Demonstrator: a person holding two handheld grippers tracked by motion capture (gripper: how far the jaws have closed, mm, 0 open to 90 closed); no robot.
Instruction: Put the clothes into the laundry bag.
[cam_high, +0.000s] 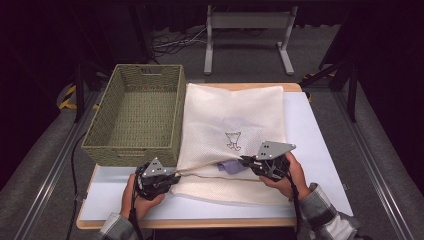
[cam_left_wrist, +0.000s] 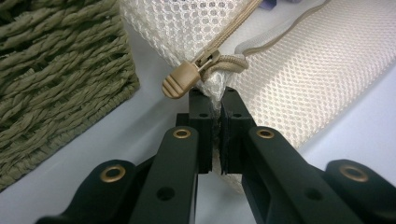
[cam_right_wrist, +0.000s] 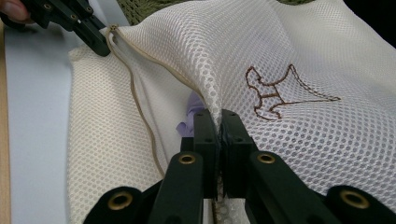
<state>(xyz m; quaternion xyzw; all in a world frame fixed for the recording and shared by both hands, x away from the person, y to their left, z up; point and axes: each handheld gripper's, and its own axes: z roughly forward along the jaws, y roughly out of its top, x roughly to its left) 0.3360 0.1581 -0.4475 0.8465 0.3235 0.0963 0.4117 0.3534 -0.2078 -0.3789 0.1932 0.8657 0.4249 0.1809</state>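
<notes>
A cream mesh laundry bag (cam_high: 235, 115) lies on the white table (cam_high: 315, 150), with a brown stitched figure (cam_right_wrist: 280, 91) on its top. My left gripper (cam_left_wrist: 217, 100) is shut on the bag's near-left corner, just under the tan zipper pull (cam_left_wrist: 180, 80). My right gripper (cam_right_wrist: 218, 119) is shut on the upper mesh layer at the bag's open edge. The zipper line runs taut between the left gripper (cam_high: 176, 176) and the right gripper (cam_high: 243, 161). A lavender cloth (cam_high: 229, 166) peeks from the opening, and it shows again as the lavender cloth (cam_right_wrist: 189, 119) beside my right jaws.
A green woven basket (cam_high: 130, 152) stands empty at the table's left, touching the bag's left side. The basket wall (cam_left_wrist: 51, 70) is close to my left gripper. A grey metal stand (cam_high: 247, 35) is on the floor beyond the table.
</notes>
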